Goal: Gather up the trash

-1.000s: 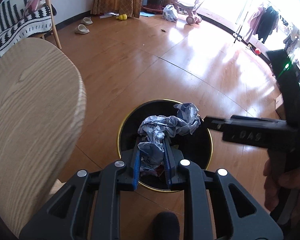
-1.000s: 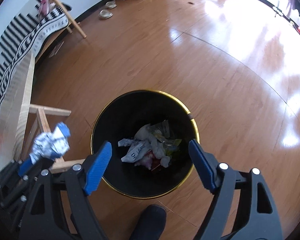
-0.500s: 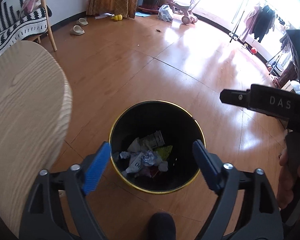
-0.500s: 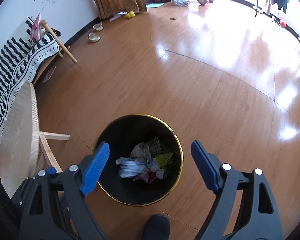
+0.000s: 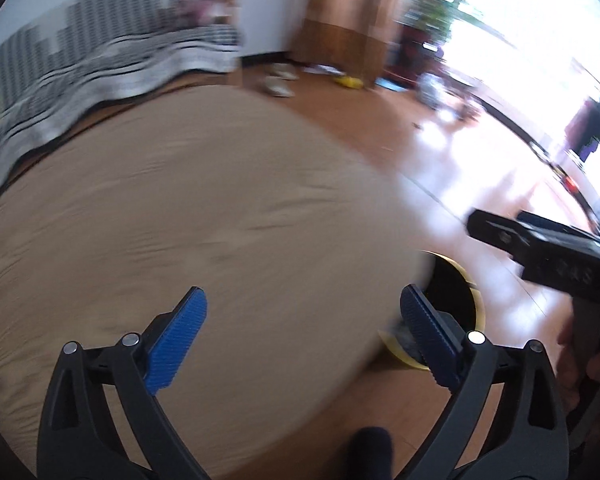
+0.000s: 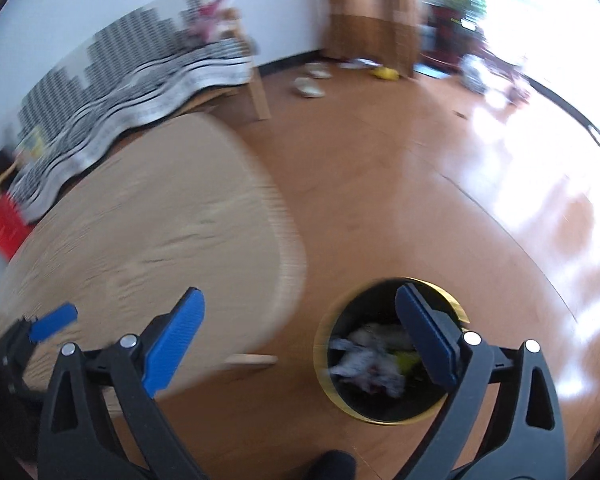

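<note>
The black trash bin with a gold rim (image 6: 384, 420) stands on the floor beside the table and holds crumpled paper and wrappers (image 6: 368, 364). In the left wrist view only its right edge (image 5: 466, 304) shows past the table. My left gripper (image 5: 300, 336) is open and empty above the wooden table top (image 5: 204, 232). My right gripper (image 6: 300, 336) is open and empty, its right finger over the bin. The left gripper's blue fingertip (image 6: 54, 320) shows at the lower left of the right wrist view. Both views are blurred.
The round light-wood table (image 6: 148, 240) fills the left. A black-and-white striped blanket (image 6: 140, 92) covers a bench behind it. A red object (image 6: 6, 228) lies at far left. Slippers (image 6: 310, 84) and a yellow toy (image 6: 386, 74) lie by the curtain.
The left gripper opened and dropped the crumpled paper into the bin. Both grippers then swung left and up, away from the bin, so the table now fills the left view.
</note>
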Demonstrator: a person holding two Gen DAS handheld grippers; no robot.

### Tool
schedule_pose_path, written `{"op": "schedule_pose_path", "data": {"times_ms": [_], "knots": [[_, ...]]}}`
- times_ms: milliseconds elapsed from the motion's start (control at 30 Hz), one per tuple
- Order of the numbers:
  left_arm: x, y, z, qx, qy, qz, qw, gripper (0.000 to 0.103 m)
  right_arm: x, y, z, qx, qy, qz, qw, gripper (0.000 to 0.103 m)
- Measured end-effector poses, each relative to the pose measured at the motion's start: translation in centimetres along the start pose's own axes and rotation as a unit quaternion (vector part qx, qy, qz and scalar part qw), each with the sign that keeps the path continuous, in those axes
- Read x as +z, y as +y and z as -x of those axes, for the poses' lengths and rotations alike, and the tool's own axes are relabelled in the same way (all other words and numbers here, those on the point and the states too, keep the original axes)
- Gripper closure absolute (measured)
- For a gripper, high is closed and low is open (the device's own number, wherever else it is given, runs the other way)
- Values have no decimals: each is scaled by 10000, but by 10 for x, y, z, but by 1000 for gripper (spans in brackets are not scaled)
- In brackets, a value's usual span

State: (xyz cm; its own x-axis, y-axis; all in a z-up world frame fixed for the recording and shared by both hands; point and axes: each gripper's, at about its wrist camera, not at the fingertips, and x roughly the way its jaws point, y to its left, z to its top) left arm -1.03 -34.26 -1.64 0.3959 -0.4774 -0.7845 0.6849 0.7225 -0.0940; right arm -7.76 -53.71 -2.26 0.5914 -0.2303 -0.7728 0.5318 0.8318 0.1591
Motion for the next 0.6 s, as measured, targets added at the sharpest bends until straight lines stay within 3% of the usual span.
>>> {"op": "schedule_pose_path", "data": {"times_ms": [133,333,467,600], "knots": [[-10,89,36,740,-265,501,9956,9,4,92,-12,524,52,588,9969,10],[-51,217,94,1639,-424,1290,9771,9,1,219,-24,1117,135,1353,9844,10],[-79,279,123,2099,-517,1686,9617,9,-11,287,-30,1425,184,1724,9745,10],[-106,325,145,2331,-563,2043,9491,9,-28,342,-33,1594,198,1991,9667,10]]}}
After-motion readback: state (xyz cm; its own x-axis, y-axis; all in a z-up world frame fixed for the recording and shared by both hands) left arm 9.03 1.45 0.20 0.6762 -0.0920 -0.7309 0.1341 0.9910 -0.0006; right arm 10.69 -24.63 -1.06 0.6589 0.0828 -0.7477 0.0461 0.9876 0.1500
